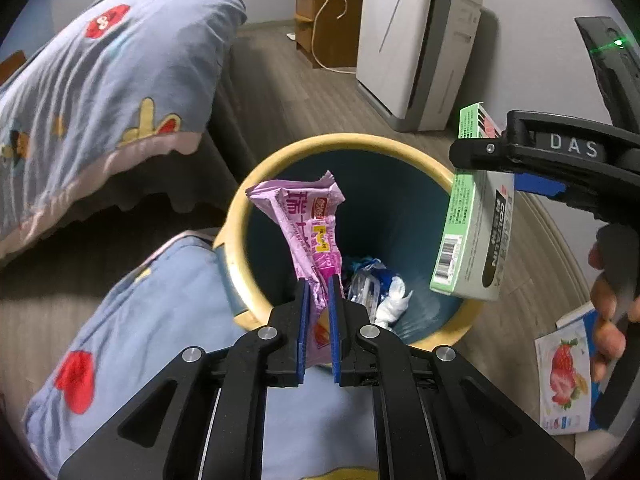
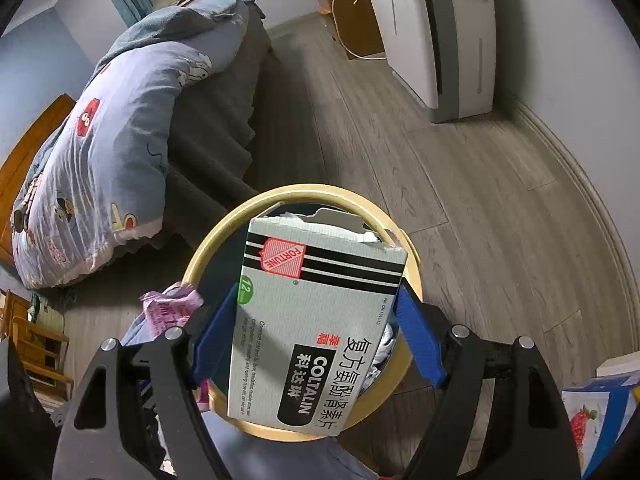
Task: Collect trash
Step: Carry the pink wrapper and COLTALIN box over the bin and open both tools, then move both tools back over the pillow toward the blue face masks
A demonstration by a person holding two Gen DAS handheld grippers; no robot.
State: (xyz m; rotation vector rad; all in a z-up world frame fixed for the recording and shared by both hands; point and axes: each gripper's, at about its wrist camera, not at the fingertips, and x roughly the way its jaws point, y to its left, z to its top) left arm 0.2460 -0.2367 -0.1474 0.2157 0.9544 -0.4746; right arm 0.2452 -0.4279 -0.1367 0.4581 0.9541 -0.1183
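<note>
Right up against the left wrist lens we've got the left gripper (image 1: 319, 304), its blue pads nearly together and pinching a pink snack wrapper (image 1: 308, 224). That wrapper sticks up crumpled over the mouth of the trash bin (image 1: 256, 184), a round bin with a cream-yellow rim and a dark teal inside. Down at the bottom of it we can see some crumpled white tissue (image 1: 394, 304) and a blue-and-white plastic wrapper (image 1: 370, 276) lying together.

Over on the right side, the right gripper (image 2: 316, 320) has its jaws spread wide, gripping a Coltalin medicine box (image 2: 320, 320) by its two sides. The box is pale green-grey with black stripes and a red Fortune badge, and its far end is torn open. From the left wrist view it hangs tilted over the bin's right rim, and a hand (image 1: 608, 304) wraps the gripper handle just beside it.

Around the bin: a blue cartoon-print duvet (image 1: 104, 92) slumps off the bed to the left, with part of it lying on the wood-look floor (image 2: 460, 184) touching the bin. A white air purifier (image 1: 416, 48) stands against the wall farther back, next to a wooden nightstand (image 1: 316, 12) with a white cable hanging down. A strawberry-print carton (image 1: 564, 376) lies on the floor to the right, well apart from the bin.
</note>
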